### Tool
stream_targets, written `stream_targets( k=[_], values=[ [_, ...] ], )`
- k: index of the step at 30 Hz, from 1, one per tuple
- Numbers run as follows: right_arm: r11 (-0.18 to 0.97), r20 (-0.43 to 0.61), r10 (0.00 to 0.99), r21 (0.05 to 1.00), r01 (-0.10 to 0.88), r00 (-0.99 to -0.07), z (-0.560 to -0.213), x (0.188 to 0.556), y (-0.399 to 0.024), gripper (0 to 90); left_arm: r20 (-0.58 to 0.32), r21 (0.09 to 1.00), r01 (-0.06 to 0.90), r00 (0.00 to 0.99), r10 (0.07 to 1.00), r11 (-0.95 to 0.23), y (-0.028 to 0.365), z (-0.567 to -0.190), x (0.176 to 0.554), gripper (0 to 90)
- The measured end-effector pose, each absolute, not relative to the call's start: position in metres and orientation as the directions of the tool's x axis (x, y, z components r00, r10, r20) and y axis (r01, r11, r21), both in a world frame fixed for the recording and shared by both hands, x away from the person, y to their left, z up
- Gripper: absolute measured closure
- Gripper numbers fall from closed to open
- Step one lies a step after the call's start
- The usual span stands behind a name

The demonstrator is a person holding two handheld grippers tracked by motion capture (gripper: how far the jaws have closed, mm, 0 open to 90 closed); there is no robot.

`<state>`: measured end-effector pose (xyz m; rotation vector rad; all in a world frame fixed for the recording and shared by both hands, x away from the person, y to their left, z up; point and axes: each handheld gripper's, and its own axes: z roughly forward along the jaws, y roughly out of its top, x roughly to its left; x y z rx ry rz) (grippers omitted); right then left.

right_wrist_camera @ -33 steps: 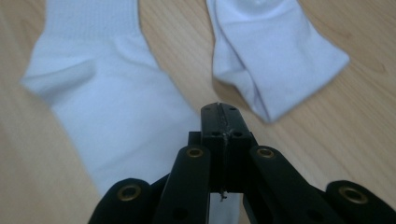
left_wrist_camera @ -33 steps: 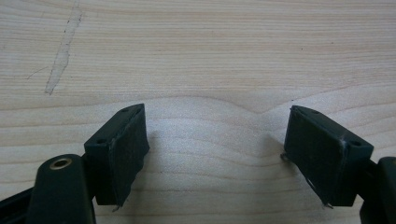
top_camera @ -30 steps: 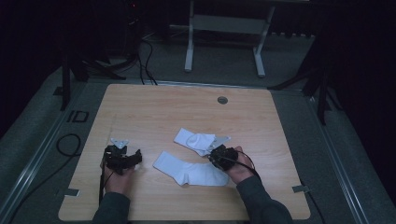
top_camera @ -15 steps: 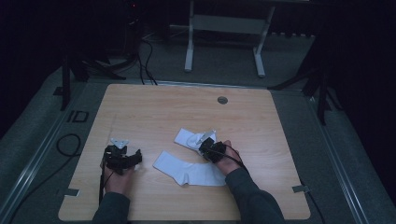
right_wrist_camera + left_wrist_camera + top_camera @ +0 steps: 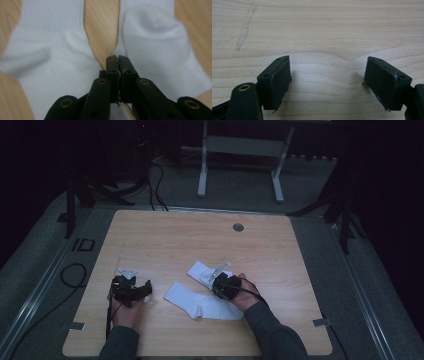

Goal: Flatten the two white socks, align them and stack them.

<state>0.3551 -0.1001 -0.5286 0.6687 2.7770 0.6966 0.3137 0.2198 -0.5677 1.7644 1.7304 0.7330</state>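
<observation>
Two white socks lie side by side near the table's front. The longer sock (image 5: 200, 302) is nearer me, the shorter sock (image 5: 199, 269) just behind it. My right gripper (image 5: 220, 285) hovers over where they meet. In the right gripper view its jaws (image 5: 117, 58) stand together over the strip of wood between the left sock (image 5: 50, 50) and the right sock (image 5: 155, 42). They have just eased apart by a hairline, with nothing between them. My left gripper (image 5: 137, 290) rests at the front left, its jaws (image 5: 327, 60) wide open over bare wood.
The light wooden table (image 5: 165, 240) has a round grommet hole (image 5: 238, 227) at its far edge. A pale scratch (image 5: 244, 27) marks the wood ahead of the left gripper. Cables (image 5: 75, 275) and a metal stand (image 5: 240, 160) lie on the floor beyond.
My right hand has slid left across the socks, bringing its gripper from their right end to their middle. The left hand has kept still.
</observation>
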Motion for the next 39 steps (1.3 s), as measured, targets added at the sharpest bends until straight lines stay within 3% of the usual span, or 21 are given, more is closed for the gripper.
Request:
stream_targets(
  k=[7, 24, 27, 30, 32, 39],
  values=[
    [0.796, -0.130, 0.470, 0.490, 0.356, -0.873, -0.513, 0.366, -0.085, 77.4, 0.000, 0.720, 0.694, 0.018, 1.000, -0.012, 0.220, -0.568, 0.314, 21.4],
    [0.840, -0.186, 0.478, 0.382, 0.385, -0.858, -0.522, 0.405, -0.057, 57.2, 0.000, 0.718, 0.696, 0.019, 1.000, -0.013, 0.220, -0.568, 0.314, 21.4],
    [0.842, -0.186, 0.478, 0.373, 0.389, -0.858, -0.525, 0.407, -0.054, 58.1, 0.000, 0.718, 0.696, 0.019, 1.000, -0.013, 0.220, -0.568, 0.314, 21.4],
    [0.842, -0.172, 0.474, 0.378, 0.386, -0.864, -0.527, 0.409, -0.051, 77.5, 0.000, 0.718, 0.696, 0.019, 1.000, -0.013, 0.220, -0.568, 0.314, 21.5],
    [0.843, -0.185, 0.472, 0.380, 0.380, -0.862, -0.527, 0.409, -0.051, 85.6, 0.000, 0.718, 0.696, 0.019, 1.000, -0.013, 0.220, -0.568, 0.314, 21.4],
    [0.815, -0.157, 0.493, 0.426, 0.392, -0.856, -0.517, 0.408, -0.064, 88.4, 0.001, 0.718, 0.696, 0.020, 1.000, -0.014, 0.220, -0.568, 0.314, 21.4]
  ],
)
